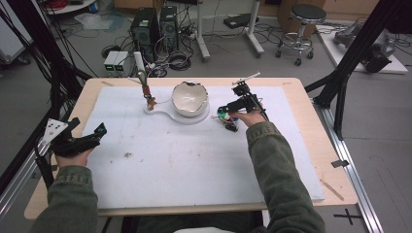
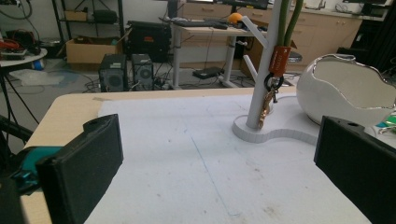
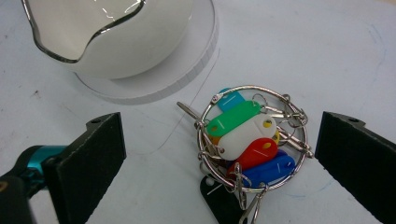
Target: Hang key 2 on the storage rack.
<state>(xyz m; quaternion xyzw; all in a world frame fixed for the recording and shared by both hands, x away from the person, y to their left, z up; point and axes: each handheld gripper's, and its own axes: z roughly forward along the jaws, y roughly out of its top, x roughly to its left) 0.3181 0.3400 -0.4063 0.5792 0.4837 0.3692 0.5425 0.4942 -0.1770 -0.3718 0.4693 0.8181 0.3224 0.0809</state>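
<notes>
White mat (image 1: pixel 194 165) covers wooden table, cluttered lab floor behind; right gripper (image 3: pixel 219 149) hovers over key ring (image 3: pixel 252 140) with coloured tags, jaws spread wide on either side, nothing grasped; ring lies on mat just beside white bowl (image 3: pixel 116 42) on its stand base (image 2: pixel 280 133); left gripper (image 1: pixel 80 141) rests released at mat's left edge, well apart.

My two olive-green sleeves with ribbed cuffs, left gripper (image 1: pixel 99 130) black with a teal metal fitting and grey three-cornered plate, right gripper (image 1: pixel 224 115) black with thin rods, fingers (image 3: pixel 95 151) blocky, matte black, each with a small hole.
</notes>
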